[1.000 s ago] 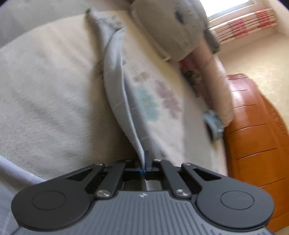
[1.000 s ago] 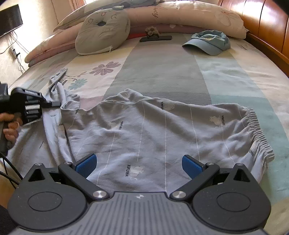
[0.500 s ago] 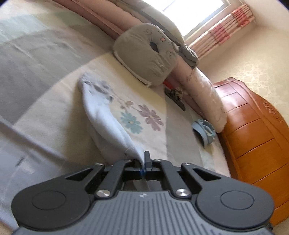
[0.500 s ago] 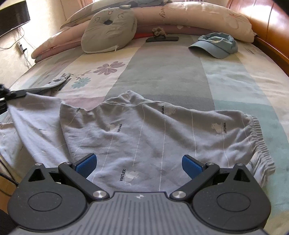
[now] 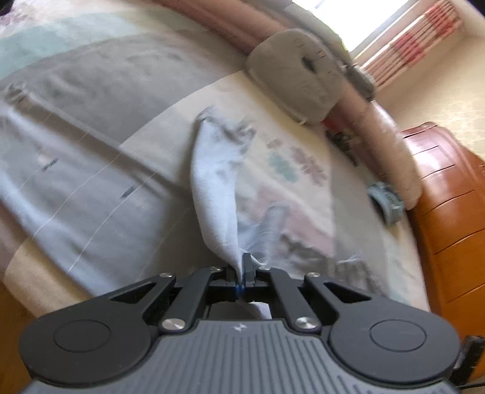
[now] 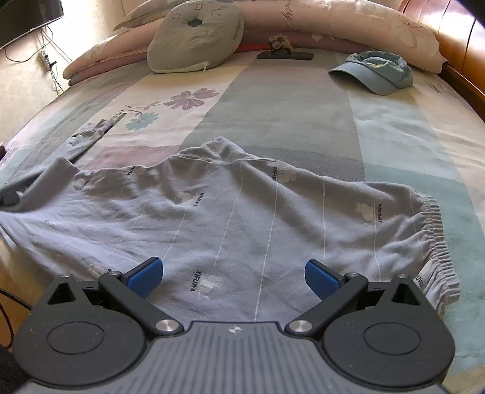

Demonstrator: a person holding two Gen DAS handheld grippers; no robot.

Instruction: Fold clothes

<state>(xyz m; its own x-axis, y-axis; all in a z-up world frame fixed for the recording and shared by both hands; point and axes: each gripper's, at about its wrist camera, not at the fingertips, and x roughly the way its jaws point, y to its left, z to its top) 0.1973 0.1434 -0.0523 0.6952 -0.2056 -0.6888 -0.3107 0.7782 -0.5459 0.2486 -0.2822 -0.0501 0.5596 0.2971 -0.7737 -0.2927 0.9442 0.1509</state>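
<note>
Light grey trousers (image 6: 242,218) are spread across a patterned bedspread (image 6: 288,100), the elastic waistband (image 6: 433,239) lying to the right in the right wrist view. Thin pale stripes and small printed logos are seen on the fabric; the lettering is too small to be read with certainty.

The right gripper (image 6: 234,275) is held above the near edge of the trousers, its blue pads (image 6: 145,274) set wide apart with nothing between them. Whether the fingertips touch the cloth cannot be told.

The left gripper (image 5: 242,272) is pressed together on a pinch of the trouser leg (image 5: 216,194), which is drawn up into a taut peak from the bed to the jaws. The far end of that leg is seen lying on the floral part of the bedspread. The left wrist view is heavily blurred, so fabric detail is lost there.

At the head of the bed a grey cushion (image 6: 194,39) is propped against long pink pillows (image 6: 348,24). A blue cap (image 6: 376,72) is set on the right of the bedspread, well apart from the trousers. A small dark flat object (image 6: 285,55) lies between cushion and cap; it cannot be identified. The wooden headboard (image 5: 448,218) is cut off at the frame edge
</note>
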